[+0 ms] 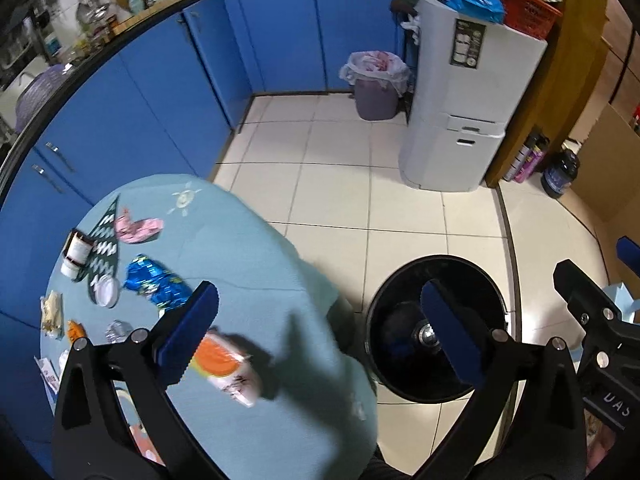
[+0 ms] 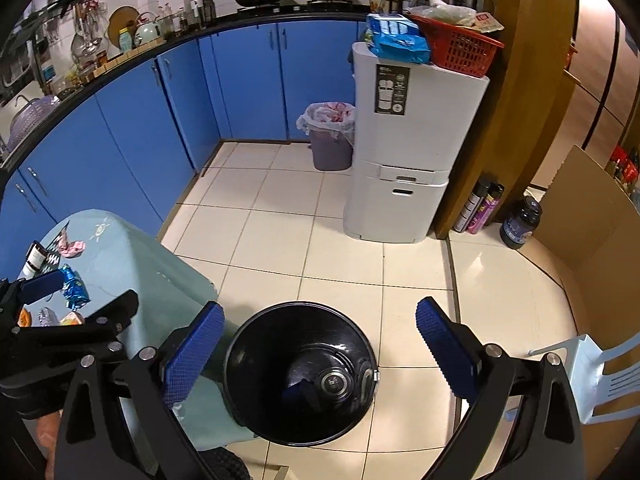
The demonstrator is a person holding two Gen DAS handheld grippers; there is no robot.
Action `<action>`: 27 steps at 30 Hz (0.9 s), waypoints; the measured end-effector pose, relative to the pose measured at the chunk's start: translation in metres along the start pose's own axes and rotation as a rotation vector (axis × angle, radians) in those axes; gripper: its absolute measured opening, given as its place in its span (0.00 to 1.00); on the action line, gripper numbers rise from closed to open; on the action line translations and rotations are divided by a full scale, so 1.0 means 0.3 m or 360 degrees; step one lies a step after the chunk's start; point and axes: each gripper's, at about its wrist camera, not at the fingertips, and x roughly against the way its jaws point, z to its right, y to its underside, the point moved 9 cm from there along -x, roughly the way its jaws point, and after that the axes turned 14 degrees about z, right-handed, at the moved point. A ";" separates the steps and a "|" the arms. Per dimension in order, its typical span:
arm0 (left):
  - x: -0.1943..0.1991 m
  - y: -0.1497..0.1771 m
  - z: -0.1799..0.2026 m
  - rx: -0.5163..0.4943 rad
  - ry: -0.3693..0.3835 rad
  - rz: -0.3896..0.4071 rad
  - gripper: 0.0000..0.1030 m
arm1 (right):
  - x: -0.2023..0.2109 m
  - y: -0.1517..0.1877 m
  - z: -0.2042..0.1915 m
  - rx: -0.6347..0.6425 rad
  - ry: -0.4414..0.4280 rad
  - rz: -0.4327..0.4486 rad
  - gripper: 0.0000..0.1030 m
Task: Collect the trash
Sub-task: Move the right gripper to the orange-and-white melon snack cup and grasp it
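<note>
A black bin (image 1: 436, 330) stands on the floor right of a table with a light blue cloth (image 1: 248, 248); it also shows in the right wrist view (image 2: 300, 368) with some trash at its bottom. On the table lie an orange and white wrapper (image 1: 226, 366), a blue wrapper (image 1: 158, 284), a pink wrapper (image 1: 138, 229), a small jar (image 1: 78, 252) and several scraps. My left gripper (image 1: 320, 332) is open over the table's right edge, with the orange wrapper by its left finger. My right gripper (image 2: 316, 344) is open and empty above the bin.
Blue cabinets (image 2: 160, 112) run along the back and left. A lined purple bin (image 2: 330, 136) and a white appliance (image 2: 404, 152) stand at the back. Spray cans (image 2: 482, 208), a dark jar (image 2: 520, 222), cardboard (image 2: 592, 232) and a pale blue chair (image 2: 604, 376) are at right.
</note>
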 end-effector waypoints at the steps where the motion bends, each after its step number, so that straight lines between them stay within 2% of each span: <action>1: 0.005 0.001 -0.019 0.0013 -0.0008 0.0002 0.97 | 0.001 -0.002 -0.019 0.0010 -0.0016 0.0001 0.91; 6: 0.050 0.018 -0.150 0.0099 -0.0074 0.0020 0.97 | 0.005 -0.008 -0.118 0.0063 -0.0093 0.0005 0.91; 12: 0.123 0.073 -0.355 0.0251 -0.0188 0.0047 0.97 | 0.004 -0.002 -0.304 0.0156 -0.0247 -0.0014 0.91; 22: 0.164 0.225 -0.632 0.0443 -0.0326 -0.0031 0.97 | -0.004 0.063 -0.653 0.0341 -0.0529 -0.0093 0.91; 27: 0.171 0.290 -0.719 0.0485 -0.0393 -0.0066 0.97 | -0.012 0.121 -0.792 0.0416 -0.0634 -0.0168 0.91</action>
